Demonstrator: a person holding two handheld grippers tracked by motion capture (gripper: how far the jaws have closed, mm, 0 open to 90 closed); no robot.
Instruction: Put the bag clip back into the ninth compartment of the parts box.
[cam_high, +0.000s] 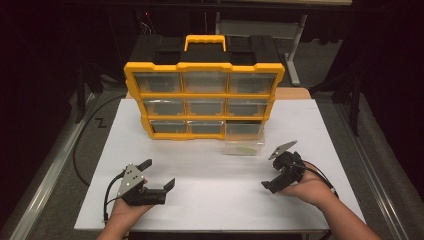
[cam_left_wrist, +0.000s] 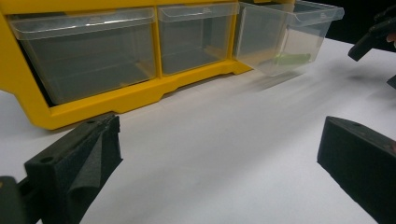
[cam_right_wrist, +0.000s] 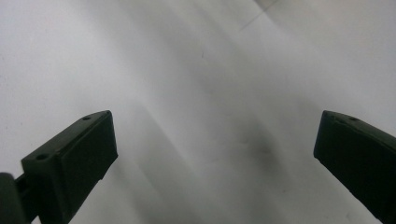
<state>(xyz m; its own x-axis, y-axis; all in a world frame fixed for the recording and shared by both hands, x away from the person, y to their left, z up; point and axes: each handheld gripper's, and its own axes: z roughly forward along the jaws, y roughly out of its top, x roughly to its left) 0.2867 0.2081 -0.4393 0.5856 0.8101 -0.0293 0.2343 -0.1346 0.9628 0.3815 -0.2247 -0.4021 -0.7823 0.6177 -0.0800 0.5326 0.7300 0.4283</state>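
white table, left gripper wide, empty

right gripper — jaws wide apart, nothing between them | black pads rise at lower left and lower right | white table surface lies ahead and beneath, soft shadow between jaws | faint crease far ahead, upper right

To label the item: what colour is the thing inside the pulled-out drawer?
Light green. The small item in the clear drawer shows best in the left gripper view.
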